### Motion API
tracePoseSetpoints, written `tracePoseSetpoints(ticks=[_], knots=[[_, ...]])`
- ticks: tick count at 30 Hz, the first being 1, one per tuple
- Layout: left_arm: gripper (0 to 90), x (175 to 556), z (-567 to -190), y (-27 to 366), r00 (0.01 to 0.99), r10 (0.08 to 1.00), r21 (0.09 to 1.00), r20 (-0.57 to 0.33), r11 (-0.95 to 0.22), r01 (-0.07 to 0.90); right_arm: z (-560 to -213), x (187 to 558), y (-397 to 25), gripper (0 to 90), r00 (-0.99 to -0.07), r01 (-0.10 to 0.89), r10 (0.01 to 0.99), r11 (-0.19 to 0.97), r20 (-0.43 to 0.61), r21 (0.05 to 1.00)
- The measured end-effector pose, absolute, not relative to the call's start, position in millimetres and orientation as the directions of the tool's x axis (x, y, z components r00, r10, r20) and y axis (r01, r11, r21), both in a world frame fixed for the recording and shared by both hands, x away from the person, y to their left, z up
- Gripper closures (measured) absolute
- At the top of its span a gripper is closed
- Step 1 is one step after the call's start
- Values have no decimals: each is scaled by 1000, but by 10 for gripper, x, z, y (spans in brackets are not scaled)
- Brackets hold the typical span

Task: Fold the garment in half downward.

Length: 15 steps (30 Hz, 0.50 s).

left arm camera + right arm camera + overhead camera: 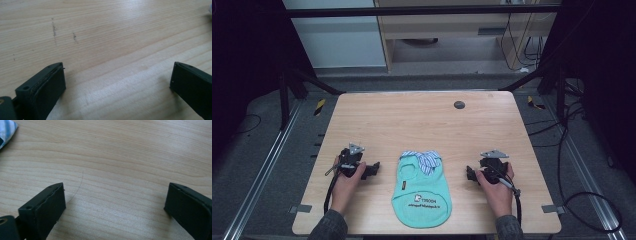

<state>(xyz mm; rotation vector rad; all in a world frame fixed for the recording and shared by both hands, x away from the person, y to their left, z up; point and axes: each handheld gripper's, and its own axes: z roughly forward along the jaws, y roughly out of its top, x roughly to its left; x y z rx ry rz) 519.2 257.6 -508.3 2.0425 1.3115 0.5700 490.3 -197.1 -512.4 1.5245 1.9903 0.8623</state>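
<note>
- The desk is wide, made of wood
- A small green shirt with a striped collar lies flat near the front edge, between both hands
- The left gripper and right gripper rest beside it, jaws wide open, holding nothing
- A grab at one thin layer could slip or bunch the shirt up

Wide-spread left gripper over table
</note>
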Motion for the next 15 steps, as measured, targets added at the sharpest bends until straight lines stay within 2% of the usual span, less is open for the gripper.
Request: tracePoseSetpoints(ticks=[6, 11, 15], knots=[[0, 5070, -5084, 2558, 453, 891, 714, 22, -331, 616, -5120, 4856, -1968, 80, -266, 649, 964, 181, -2, 739], [40, 5012, -5073, 2569, 467, 884, 722, 26, -339, 603, -5120, 4823, -1960, 88, -280, 644, 960, 191, -5, 741], [45, 5010, -5047, 2564, 466, 884, 737, 24, -330, 589, -5116, 4816, -1950, 139, -291, 638, 957, 195, -2, 745]])
